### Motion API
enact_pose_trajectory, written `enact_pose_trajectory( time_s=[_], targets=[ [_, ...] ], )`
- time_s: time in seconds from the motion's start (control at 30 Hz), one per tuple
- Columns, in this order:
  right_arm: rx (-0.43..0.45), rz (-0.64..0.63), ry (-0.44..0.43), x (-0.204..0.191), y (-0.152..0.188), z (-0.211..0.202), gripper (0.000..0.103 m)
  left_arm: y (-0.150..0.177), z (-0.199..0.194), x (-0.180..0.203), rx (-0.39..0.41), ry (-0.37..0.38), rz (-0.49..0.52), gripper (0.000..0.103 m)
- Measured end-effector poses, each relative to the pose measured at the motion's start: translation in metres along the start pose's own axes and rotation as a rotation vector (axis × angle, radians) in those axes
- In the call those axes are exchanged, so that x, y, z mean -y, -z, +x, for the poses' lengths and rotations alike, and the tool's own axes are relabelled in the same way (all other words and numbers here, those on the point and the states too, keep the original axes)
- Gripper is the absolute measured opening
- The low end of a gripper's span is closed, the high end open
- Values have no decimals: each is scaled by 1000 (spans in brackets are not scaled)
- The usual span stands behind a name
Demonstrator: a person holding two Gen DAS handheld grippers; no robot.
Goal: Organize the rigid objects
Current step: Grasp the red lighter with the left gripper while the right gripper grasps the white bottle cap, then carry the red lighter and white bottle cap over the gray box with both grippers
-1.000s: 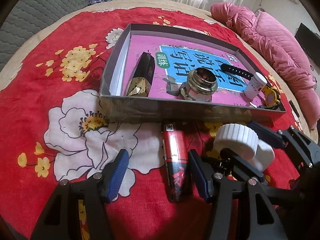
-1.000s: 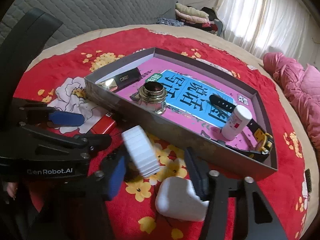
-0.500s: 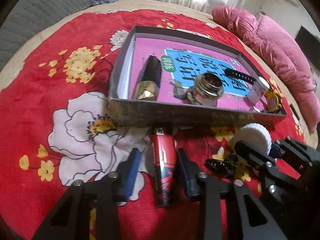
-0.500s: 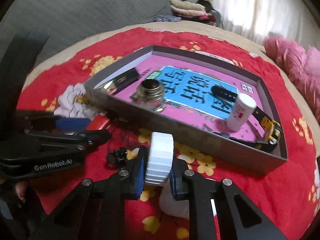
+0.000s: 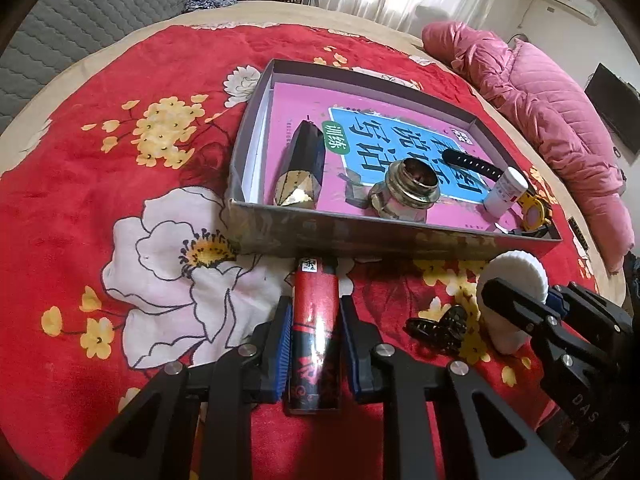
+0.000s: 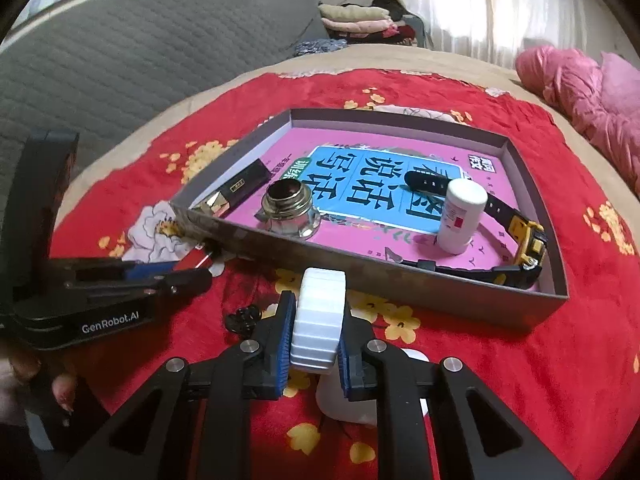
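A red lighter (image 5: 316, 332) lies on the red flowered cloth just in front of the grey box (image 5: 360, 236). My left gripper (image 5: 315, 340) straddles it; its jaws are closing, and the blue pads (image 5: 285, 344) touch both of the lighter's sides. My right gripper (image 6: 316, 332) is shut on the ribbed white cap (image 6: 318, 320) of a white bottle, whose body (image 6: 352, 396) hangs below the fingers. The left wrist view shows that cap (image 5: 516, 270) at the right edge, in the right gripper (image 5: 528, 298).
The box holds a black and gold case (image 5: 302, 164), a metal jar (image 5: 408, 190), a small white bottle (image 5: 506, 190) and a black and yellow watch (image 5: 532, 212). A black hair clip (image 5: 440, 326) lies on the cloth between the grippers. A pink jacket (image 5: 552, 112) lies at the far right.
The left jaws have closed in from wide open onto the lighter's sides. The right jaws have shut on the white cap and rolled, turning the cap on edge.
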State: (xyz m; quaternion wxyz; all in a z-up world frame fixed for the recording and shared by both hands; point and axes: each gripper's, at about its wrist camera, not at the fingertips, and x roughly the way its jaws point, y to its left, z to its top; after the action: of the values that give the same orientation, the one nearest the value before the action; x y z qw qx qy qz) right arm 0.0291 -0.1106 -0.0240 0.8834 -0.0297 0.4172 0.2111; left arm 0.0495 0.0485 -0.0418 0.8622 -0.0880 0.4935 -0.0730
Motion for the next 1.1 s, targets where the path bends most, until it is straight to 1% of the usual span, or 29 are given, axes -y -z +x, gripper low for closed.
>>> enact_pose_trajectory(
  time_s=[0.3,0.63,0.9,1.1],
  targets=[
    [-3,-11,-8,-5,1,-3,19,1,-6,1,10,12,5,23],
    [-8,-38,-3,-12,2,-5,18,3,-15,8,29,8,29,23],
    [32,-25,4,-10,-3,-20,18,3,-26,12,59,8,41,23],
    [59,1,10,-7,-7,-34,17,2,-39,15,99,13,50,23]
  ],
)
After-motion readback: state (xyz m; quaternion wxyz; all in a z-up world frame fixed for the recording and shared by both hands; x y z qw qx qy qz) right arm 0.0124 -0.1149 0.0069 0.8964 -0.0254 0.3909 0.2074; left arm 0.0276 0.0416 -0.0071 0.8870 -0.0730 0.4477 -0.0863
